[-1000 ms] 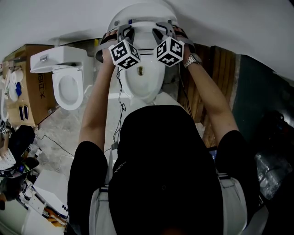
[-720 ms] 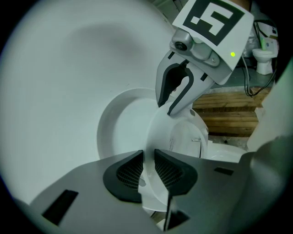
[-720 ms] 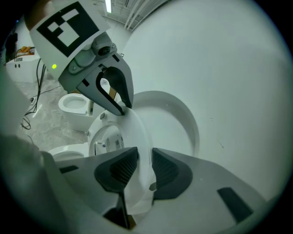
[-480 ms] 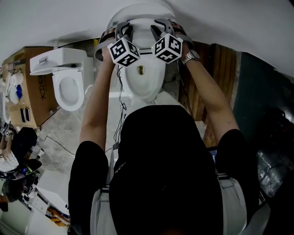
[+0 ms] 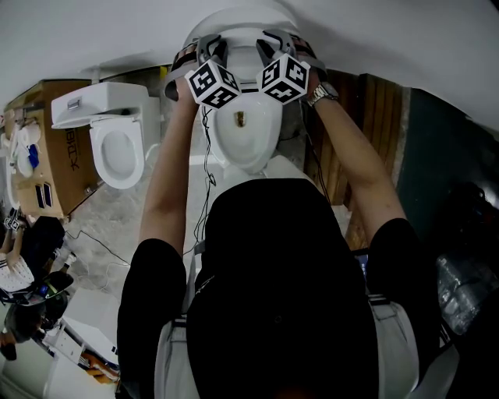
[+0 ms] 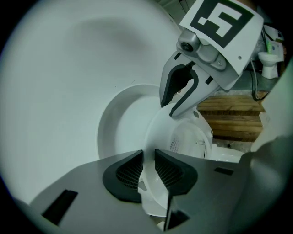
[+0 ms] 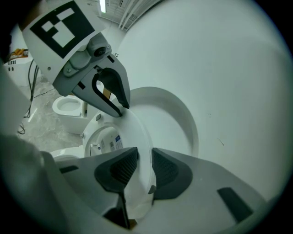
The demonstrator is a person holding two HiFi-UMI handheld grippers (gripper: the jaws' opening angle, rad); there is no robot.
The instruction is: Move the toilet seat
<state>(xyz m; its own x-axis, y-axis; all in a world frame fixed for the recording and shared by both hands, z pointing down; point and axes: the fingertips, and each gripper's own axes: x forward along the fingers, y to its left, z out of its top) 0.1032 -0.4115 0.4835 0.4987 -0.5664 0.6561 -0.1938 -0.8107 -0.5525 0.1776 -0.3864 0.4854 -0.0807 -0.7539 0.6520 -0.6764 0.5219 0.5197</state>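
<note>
We've got a plain white wall (image 5: 93, 39) up top and a pale marbled floor (image 5: 101, 226) at left. A spare toilet (image 5: 117, 144) sits just beside a cardboard box (image 5: 54, 156). At right are wooden slats (image 5: 374, 117), with a dark green panel (image 5: 440, 164) beside them. We see a lit ceiling strip light (image 7: 102, 5).
</note>
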